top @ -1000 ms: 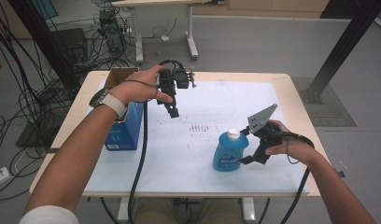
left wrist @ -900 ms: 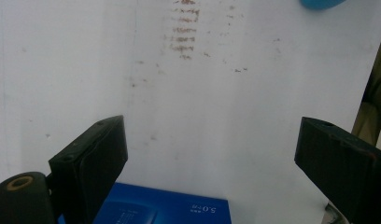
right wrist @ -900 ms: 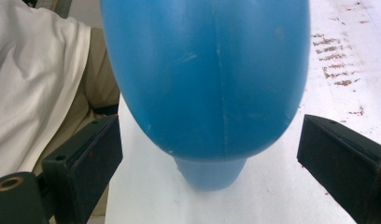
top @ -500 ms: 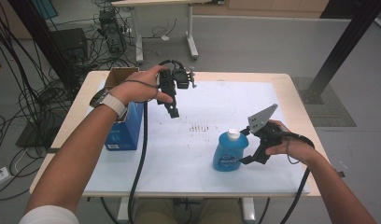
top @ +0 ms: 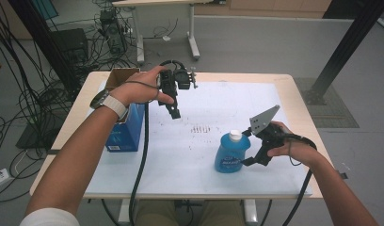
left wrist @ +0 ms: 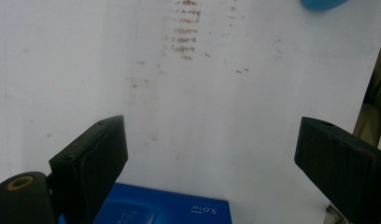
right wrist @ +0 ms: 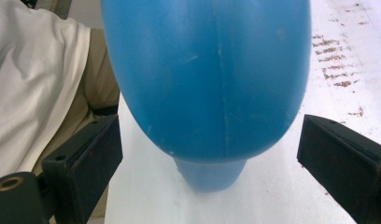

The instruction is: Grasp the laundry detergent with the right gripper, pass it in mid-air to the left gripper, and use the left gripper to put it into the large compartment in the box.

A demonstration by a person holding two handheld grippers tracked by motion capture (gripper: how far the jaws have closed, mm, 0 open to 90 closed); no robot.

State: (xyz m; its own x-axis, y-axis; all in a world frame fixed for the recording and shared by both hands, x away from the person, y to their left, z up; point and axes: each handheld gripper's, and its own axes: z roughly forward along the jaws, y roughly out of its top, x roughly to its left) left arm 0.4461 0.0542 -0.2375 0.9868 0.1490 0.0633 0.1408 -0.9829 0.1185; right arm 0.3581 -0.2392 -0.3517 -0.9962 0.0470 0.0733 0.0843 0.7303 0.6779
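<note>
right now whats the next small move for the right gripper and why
Probably close the right gripper on the blue bottle. Its jaws stand open on either side of the bottle's body without touching it, and the bottle stands upright on the white mat, so a gentle squeeze should secure it.
</note>
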